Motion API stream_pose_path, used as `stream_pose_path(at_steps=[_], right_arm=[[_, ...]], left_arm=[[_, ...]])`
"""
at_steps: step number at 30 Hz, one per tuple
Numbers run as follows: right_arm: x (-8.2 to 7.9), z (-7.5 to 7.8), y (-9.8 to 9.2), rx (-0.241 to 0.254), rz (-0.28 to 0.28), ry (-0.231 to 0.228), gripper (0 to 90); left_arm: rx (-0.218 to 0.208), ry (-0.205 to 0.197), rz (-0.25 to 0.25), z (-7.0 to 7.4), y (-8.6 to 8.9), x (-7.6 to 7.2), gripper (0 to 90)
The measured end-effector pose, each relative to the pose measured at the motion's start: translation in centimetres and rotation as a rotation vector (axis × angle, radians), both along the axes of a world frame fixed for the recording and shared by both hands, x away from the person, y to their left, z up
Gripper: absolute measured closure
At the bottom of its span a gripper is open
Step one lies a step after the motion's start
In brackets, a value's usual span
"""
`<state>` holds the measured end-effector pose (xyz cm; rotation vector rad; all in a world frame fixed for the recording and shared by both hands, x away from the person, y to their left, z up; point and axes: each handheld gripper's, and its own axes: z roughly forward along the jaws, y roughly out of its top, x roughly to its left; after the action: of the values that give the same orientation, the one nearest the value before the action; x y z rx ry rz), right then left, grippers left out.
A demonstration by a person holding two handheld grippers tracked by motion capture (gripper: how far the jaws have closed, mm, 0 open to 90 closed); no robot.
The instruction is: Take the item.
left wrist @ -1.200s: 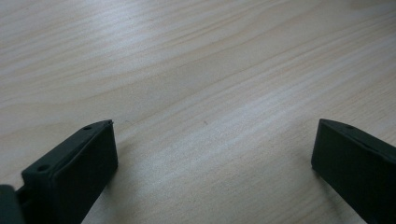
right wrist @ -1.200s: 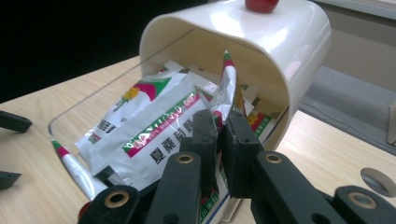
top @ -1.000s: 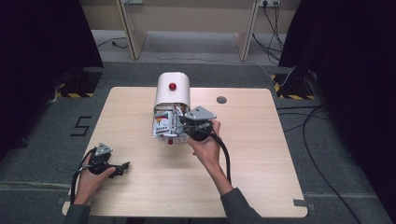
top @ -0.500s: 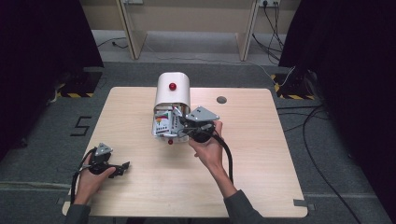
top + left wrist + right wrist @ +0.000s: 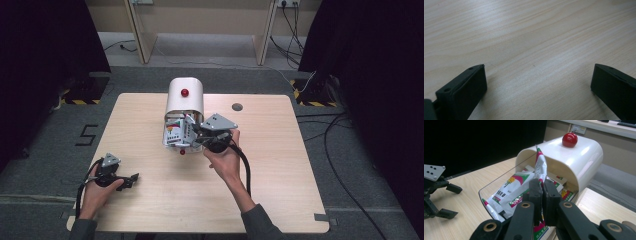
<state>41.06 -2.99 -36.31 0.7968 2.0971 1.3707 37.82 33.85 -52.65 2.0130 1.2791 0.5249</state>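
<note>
Nearest the person, at about seven o'clock on the table (image 5: 280, 200), the left gripper (image 5: 131, 179) rests low with its jaws spread wide and nothing between them – bare wood grain lies between them in the left gripper view. Farther in, just past the table's middle toward twelve o'clock, the right gripper (image 5: 541, 192) has its jaws pinched together on the edge of a sachet (image 5: 540, 166), a thin printed packet in white, red and green that stands upright out of the container. That container is a white dome-topped box (image 5: 185, 97) with a red knob (image 5: 569, 139) on its roof and a clear tray (image 5: 489, 187) at its open front, where more packets (image 5: 510, 188) lie flat and overlapping. The sachet looks light and limp – a crinkly foil or paper skin that probably slides easily against its neighbours and could crease or tear if tugged hard. The sealed border seems the best place to hold it, being flat and stiffer than the filled middle, and the jaws appear to be on such an edge now; a slow, straight lift should keep the packets beneath from dragging along.
</note>
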Motion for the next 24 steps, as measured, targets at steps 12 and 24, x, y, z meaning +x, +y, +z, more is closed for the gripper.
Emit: stream_pose_path(at_steps=[12,24], right_arm=[[-0.5,0.8,-0.7,0.016,0.010,-0.021,87.6],[-0.5,1.5,-2.4,0.029,-0.019,-0.040,87.7]], left_arm=[[0.000,0.000,0.000,0.0,0.0,0.0,0.0],[0.000,0.000,0.000,0.0,0.0,0.0,0.0]])
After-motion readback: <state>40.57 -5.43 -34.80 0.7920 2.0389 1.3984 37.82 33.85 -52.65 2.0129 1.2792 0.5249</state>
